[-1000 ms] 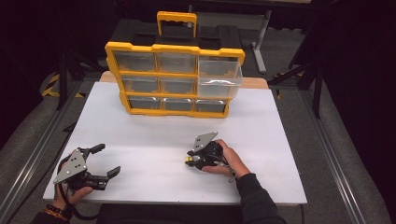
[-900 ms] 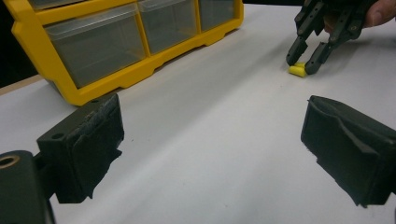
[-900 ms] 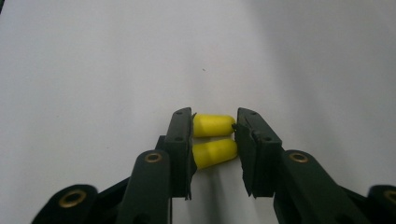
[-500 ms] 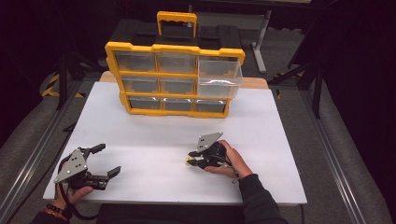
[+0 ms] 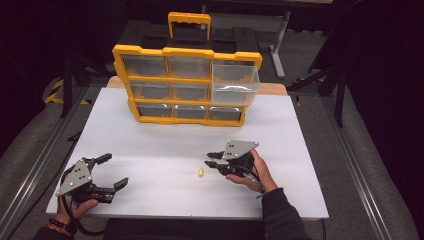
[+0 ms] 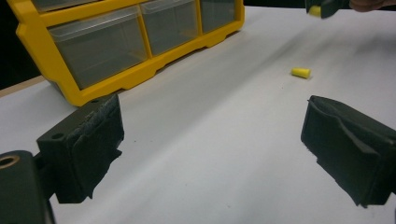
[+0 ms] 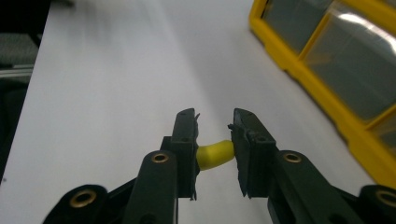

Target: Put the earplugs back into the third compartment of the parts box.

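Right gripper view, lower centre: right hand-held gripper (image 7: 215,140) pinches a small yellow foam earplug (image 7: 215,154), its jaws just closing. Soft and light, it seems squashable; mid-body grip suits.

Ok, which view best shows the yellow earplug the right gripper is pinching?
The right gripper view: the held earplug sits close up, squeezed between the right gripper pads. The high view shows a yellow speck at its tips; the left gripper view catches it at the top edge.

Bare tabletop (image 5: 165,145) lies open before the drawer cabinet (image 5: 185,82); one loose yellow earplug (image 5: 201,172) lies mid-table.
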A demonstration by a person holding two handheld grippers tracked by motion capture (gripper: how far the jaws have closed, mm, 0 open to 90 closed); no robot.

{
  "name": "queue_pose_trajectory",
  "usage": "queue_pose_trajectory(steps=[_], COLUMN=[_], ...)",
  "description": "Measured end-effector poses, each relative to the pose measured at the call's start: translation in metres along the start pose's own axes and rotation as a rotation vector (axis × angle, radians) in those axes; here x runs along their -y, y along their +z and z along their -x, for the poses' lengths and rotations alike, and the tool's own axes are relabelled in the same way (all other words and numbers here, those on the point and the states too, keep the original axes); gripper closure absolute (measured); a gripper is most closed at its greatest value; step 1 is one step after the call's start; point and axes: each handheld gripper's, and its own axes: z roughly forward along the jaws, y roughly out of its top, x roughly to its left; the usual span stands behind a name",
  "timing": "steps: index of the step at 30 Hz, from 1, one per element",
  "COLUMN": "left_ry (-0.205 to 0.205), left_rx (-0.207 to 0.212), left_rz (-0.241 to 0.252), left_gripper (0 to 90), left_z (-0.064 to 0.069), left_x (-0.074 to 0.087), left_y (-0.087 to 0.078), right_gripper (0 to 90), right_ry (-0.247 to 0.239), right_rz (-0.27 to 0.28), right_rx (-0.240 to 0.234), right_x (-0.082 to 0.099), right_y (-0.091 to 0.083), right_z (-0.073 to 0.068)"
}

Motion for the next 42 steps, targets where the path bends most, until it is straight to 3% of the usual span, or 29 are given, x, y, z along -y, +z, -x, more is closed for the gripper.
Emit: queue_pose_trajectory(steps=[3,13,24,33,42], left_ry=[0.001,-0.002,-0.007,-0.009,-0.007], left_rx=[0.0,0.004,0.001,-0.003,-0.007], left_rz=[0.001,0.002,0.0,-0.004,0.006], left_gripper=[6.8,6.9,6.8,6.6,7.3], left_z=[0.0,0.0,-0.001,-0.001,-0.001], left_x=[0.0,0.0,0.001,0.001,0.001], left_y=[0.0,0.0,0.001,0.002,0.001], right_gripper=[71.9,72.2,72.2,72.2,71.9], right_ry=[0.012,0.023,0.031,0.015,-0.006], right_rz=[0.051,0.133,0.221,0.292,0.306], right_rx=[0.045,0.176,0.286,0.38,0.411], right_x=[-0.004,-0.012,-0.02,-0.045,-0.078], right_y=[-0.012,-0.04,-0.069,-0.107,-0.13], right_z=[0.001,0.005,0.012,0.025,0.041])
